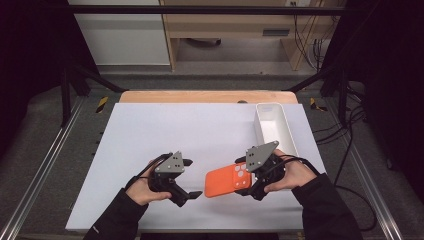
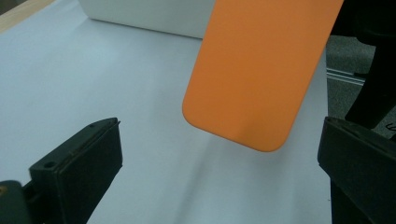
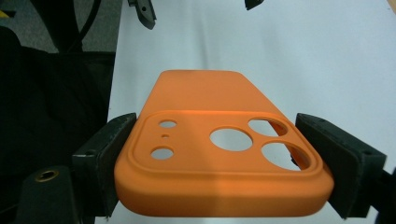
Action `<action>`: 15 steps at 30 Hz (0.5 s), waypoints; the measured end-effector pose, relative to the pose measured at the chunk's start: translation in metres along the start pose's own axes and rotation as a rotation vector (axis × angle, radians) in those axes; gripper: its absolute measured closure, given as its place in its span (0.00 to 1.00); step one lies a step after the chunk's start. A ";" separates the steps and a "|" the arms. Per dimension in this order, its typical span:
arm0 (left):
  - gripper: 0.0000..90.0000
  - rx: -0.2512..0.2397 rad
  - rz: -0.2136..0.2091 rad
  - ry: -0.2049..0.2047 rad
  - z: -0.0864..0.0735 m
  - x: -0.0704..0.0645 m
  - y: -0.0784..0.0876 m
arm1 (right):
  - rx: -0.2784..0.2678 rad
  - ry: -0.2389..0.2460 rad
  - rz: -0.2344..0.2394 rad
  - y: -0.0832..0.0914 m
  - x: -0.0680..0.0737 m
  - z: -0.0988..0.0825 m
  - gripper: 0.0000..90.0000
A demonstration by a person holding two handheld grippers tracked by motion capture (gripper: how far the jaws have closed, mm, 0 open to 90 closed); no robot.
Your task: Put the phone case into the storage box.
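An orange phone case is held near the front edge of the white counter, and I take this case as the landmark for all places. The right gripper is at the right end of the case and grasps it: in the right gripper view the two black jaws press on the two long sides of the case, at the end where the camera cutouts are. The cutouts face upward; there are three large round holes and three smaller ones inside a raised frame. In the left gripper view the plain end of the case seems to stay above the counter surface, with a soft shadow under it, so the case looks lifted and not lying flat. The left gripper is just to the left of the case, apart from it, and its jaws are spread wide with nothing between them; they point toward the plain end of the case. Behind the case and a little to the right, a long white tray stands on the counter near its right edge. A hand of the person holds each gripper, and dark sleeves come in from the front side.
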State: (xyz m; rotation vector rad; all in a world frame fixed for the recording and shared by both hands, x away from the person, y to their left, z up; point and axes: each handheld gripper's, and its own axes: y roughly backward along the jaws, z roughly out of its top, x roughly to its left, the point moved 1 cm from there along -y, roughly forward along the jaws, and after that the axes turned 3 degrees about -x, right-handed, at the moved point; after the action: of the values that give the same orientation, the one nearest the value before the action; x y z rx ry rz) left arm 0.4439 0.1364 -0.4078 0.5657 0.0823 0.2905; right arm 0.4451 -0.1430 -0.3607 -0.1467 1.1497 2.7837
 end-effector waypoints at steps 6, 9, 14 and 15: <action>0.00 0.002 -0.009 0.001 0.000 0.000 -0.001 | 0.044 -0.002 0.013 0.002 -0.003 0.009 0.18; 0.00 0.007 -0.011 -0.001 0.000 0.000 -0.002 | 0.065 0.003 0.017 0.003 -0.004 0.013 0.18; 0.00 0.019 -0.020 -0.007 0.000 -0.002 -0.005 | 0.095 0.008 0.026 0.004 -0.006 0.021 0.18; 0.00 0.019 -0.022 -0.008 0.000 -0.002 -0.005 | 0.101 0.009 0.027 0.004 -0.006 0.022 0.18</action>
State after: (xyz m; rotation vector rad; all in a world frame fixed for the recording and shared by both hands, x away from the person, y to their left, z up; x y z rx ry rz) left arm 0.4437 0.1319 -0.4109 0.5842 0.0836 0.2662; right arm 0.4493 -0.1305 -0.3420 -0.1346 1.3008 2.7435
